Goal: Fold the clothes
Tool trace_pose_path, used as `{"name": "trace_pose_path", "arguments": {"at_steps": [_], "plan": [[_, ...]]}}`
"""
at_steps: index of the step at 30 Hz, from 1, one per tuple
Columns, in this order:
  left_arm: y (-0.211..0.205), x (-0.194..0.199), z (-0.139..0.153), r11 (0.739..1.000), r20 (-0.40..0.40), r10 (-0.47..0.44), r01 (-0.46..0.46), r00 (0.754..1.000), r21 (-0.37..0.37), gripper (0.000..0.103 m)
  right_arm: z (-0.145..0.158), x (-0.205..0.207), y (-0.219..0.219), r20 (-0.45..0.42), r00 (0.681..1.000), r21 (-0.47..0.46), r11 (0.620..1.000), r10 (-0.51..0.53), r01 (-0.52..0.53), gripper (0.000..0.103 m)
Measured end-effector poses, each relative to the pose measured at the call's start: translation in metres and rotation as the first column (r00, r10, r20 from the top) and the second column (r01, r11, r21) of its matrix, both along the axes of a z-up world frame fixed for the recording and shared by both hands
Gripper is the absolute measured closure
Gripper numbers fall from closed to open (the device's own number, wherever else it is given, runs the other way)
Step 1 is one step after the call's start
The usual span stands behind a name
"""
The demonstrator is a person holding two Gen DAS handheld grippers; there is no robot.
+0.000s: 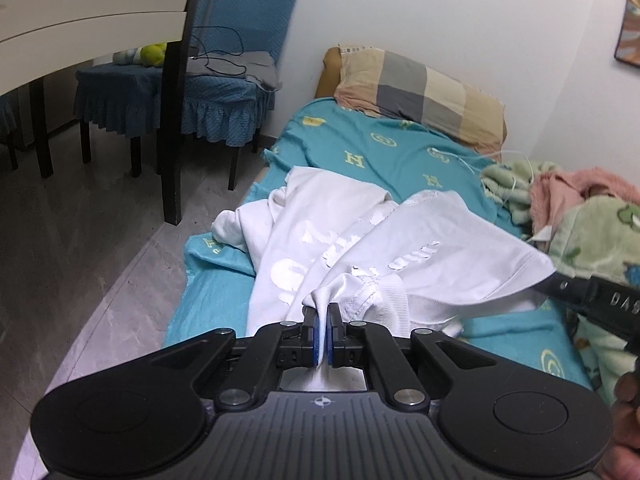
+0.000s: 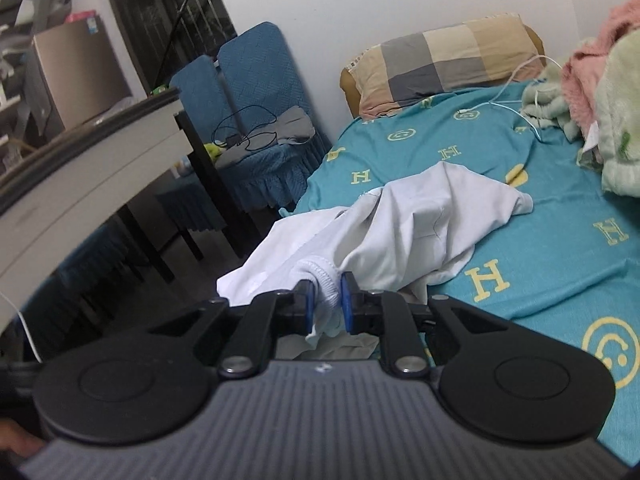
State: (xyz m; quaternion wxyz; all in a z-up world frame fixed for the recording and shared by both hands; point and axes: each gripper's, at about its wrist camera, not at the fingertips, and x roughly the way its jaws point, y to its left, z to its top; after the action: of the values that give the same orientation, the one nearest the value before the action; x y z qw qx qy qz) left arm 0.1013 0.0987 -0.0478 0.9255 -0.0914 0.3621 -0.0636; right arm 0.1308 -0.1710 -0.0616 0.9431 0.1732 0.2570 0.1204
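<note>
A white T-shirt (image 1: 360, 248) with glossy white lettering lies crumpled across the teal bed sheet (image 1: 392, 152). My left gripper (image 1: 321, 312) is shut on a pinch of its hem, with cloth bunched between the blue pads. In the right wrist view the same white T-shirt (image 2: 420, 220) stretches away over the teal bed sheet (image 2: 540, 248), and my right gripper (image 2: 325, 286) is shut on a thick ribbed fold of its edge. The right gripper's black finger (image 1: 576, 292) also shows at the right edge of the left wrist view, holding the shirt's corner.
A checked pillow (image 1: 420, 92) lies at the head of the bed. Green and pink blankets (image 1: 580, 216) are heaped along the wall side, with a white cable (image 2: 516, 100) nearby. Blue-covered chairs (image 1: 224, 76) and a white table (image 1: 88, 16) stand on the grey floor to the left.
</note>
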Motion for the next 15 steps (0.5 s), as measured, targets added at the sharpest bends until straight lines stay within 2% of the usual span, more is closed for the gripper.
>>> {"name": "trace_pose_path", "arguments": {"at_steps": [8, 13, 15], "plan": [[-0.0105, -0.0054, 0.0039, 0.999, -0.001, -0.023, 0.023, 1.0, 0.027, 0.099, 0.0027, -0.0039, -0.008, 0.001, 1.0, 0.03, 1.0, -0.006, 0.006, 0.086], [-0.0077, -0.0061, 0.0062, 0.999, -0.005, -0.027, 0.027, 1.0, 0.018, 0.094, 0.0027, -0.0057, -0.007, 0.001, 1.0, 0.022, 1.0, -0.003, 0.003, 0.086], [-0.0069, -0.0065, 0.0072, 0.999, -0.004, -0.027, 0.027, 1.0, 0.02, 0.089, 0.0023, -0.0053, -0.0064, 0.0, 1.0, 0.019, 1.0, -0.002, 0.002, 0.086]]}}
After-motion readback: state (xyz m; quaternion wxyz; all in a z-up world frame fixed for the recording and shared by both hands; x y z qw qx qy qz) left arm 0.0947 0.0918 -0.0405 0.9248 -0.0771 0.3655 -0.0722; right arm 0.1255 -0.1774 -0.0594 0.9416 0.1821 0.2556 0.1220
